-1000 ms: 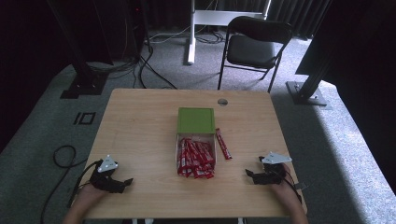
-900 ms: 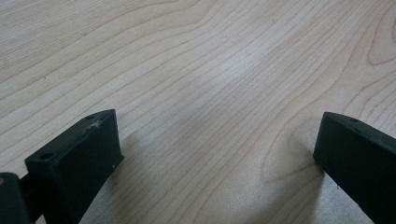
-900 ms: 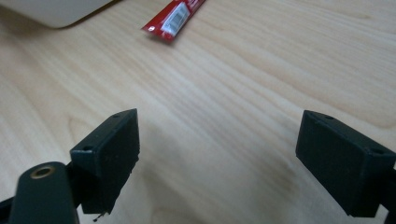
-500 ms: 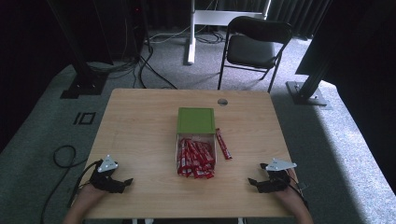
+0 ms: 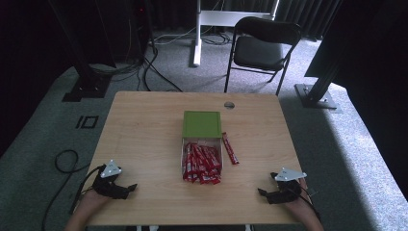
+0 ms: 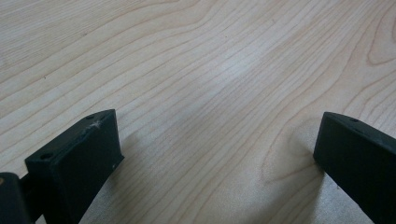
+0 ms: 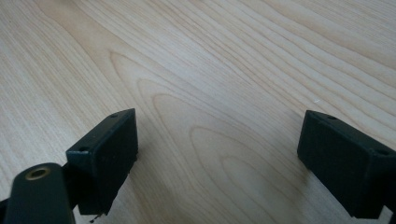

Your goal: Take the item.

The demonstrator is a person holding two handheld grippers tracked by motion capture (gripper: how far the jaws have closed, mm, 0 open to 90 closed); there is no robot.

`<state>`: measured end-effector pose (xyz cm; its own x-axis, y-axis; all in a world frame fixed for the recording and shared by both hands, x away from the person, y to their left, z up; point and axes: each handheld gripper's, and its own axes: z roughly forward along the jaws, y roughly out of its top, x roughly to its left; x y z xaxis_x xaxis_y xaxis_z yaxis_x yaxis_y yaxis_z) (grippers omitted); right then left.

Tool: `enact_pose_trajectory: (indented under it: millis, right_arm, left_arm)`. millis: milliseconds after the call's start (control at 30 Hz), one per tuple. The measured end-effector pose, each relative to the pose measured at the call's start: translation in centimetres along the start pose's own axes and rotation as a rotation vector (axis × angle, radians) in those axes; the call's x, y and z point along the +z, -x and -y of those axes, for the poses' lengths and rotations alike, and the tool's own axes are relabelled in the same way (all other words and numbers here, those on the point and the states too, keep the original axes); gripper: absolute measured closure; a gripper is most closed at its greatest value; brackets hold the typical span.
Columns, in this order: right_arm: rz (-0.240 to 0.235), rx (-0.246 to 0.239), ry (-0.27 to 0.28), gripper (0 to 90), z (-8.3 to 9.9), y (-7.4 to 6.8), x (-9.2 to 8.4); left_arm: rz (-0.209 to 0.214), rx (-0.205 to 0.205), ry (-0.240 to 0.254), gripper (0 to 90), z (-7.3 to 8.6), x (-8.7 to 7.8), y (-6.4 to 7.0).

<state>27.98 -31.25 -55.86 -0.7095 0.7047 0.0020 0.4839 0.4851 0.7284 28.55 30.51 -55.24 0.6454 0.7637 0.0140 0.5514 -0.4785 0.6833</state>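
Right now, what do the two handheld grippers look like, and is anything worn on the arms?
Both the left gripper and the right gripper are black, each topped by a grey three-cornered plate. Their jaws are blocky black pads with small screw holes, and one left jaw is scuffed. A black cable trails from the left gripper off the table's edge. No sleeves show on the forearms.

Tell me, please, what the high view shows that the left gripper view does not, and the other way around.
High view: the green box, the red packets spilling from it, one loose packet beside them, the right gripper, a chair and the grey floor.

Left gripper view: the wood grain close up between the wide-apart jaws.

Both: the wooden table and the left gripper.
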Motion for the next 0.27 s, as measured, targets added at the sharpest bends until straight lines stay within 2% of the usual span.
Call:
enact_pose_trajectory:
  millis: [267]
  right_arm:
    - [0.001, 0.005, 0.0, 12.1, 0.0, -0.02, 0.0]
  left_arm:
    - [0.0, 0.0, 0.0, 1.5, 0.0, 0.0, 0.0]
